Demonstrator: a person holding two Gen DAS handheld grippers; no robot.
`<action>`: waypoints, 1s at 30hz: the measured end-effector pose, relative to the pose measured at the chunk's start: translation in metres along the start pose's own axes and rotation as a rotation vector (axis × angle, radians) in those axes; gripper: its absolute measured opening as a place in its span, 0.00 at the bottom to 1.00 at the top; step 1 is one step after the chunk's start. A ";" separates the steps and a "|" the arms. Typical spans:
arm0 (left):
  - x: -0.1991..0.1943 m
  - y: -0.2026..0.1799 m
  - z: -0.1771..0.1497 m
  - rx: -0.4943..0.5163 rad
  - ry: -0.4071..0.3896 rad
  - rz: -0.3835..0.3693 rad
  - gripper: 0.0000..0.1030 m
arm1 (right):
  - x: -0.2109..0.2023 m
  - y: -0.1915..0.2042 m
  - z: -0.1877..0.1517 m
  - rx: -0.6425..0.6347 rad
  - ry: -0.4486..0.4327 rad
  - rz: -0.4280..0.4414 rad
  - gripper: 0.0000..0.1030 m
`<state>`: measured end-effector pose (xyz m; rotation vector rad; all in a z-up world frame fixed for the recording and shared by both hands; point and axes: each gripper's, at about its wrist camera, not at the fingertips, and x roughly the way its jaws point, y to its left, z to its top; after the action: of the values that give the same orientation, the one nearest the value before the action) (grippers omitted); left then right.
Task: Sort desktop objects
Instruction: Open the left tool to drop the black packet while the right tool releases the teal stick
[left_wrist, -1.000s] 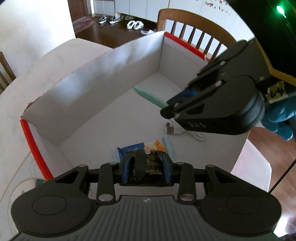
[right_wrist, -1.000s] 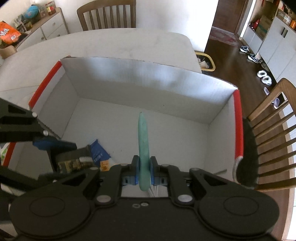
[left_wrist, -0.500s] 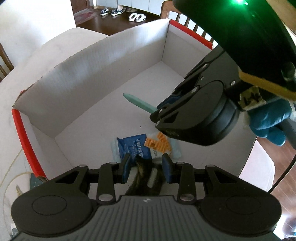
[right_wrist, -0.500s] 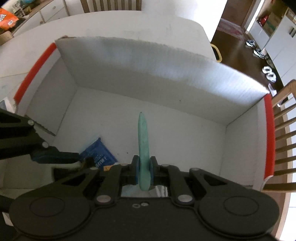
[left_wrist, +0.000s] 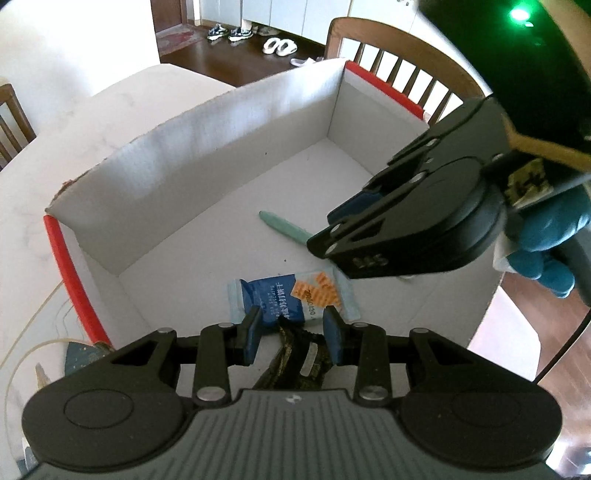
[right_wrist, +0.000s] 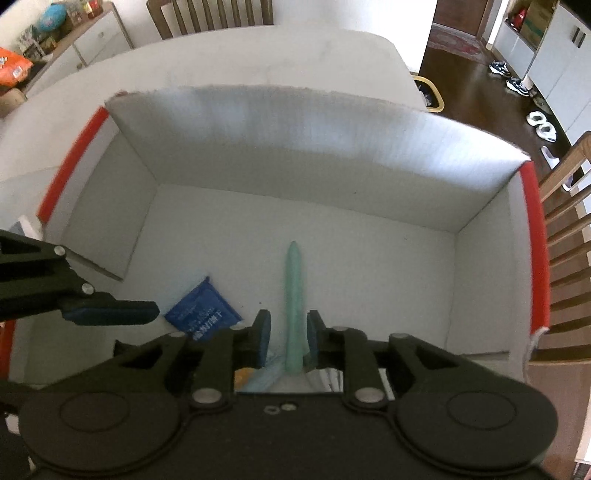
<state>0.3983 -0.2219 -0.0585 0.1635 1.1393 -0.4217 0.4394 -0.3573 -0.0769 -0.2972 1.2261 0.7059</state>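
We've got both grippers over the cardboard box (right_wrist: 314, 155) bc it's the drop spot. Right gripper (right_wrist: 286, 338) jaws opening, teal pen (right_wrist: 294, 295) loose between them. Left gripper (left_wrist: 291, 334) looks released too; dark packet (left_wrist: 295, 360) prob dropping inside the box.

One white cardboard box (right_wrist: 303, 173) with two red-taped edges was recorded on the table. Inside it, one green pen-shaped item (right_wrist: 294, 295), one blue-and-white sachet (left_wrist: 291, 295) with orange print, and one dark patterned object (left_wrist: 299, 360) were counted; further pale items beneath the right tool could not be counted. Two grippers were noted, the left gripper (left_wrist: 291, 334) and the right gripper (right_wrist: 286, 338). Two wooden chairs were observed in the right wrist view, one (right_wrist: 210, 14) beyond the table and one (right_wrist: 565, 236) beside the box. Two pairs of shoes were seen on the floor, one dark pair (left_wrist: 229, 32) and one white pair (left_wrist: 279, 46).
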 end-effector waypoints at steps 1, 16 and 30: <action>-0.002 0.000 0.000 -0.003 -0.004 0.000 0.33 | -0.005 -0.002 -0.002 0.006 -0.009 0.007 0.22; -0.034 -0.004 -0.011 -0.020 -0.070 0.006 0.33 | -0.064 -0.010 -0.034 0.088 -0.133 0.045 0.27; -0.075 -0.015 -0.034 -0.018 -0.143 0.019 0.34 | -0.107 0.004 -0.065 0.127 -0.228 0.041 0.36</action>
<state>0.3372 -0.2062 -0.0035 0.1265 0.9997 -0.4000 0.3705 -0.4273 0.0016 -0.0839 1.0568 0.6740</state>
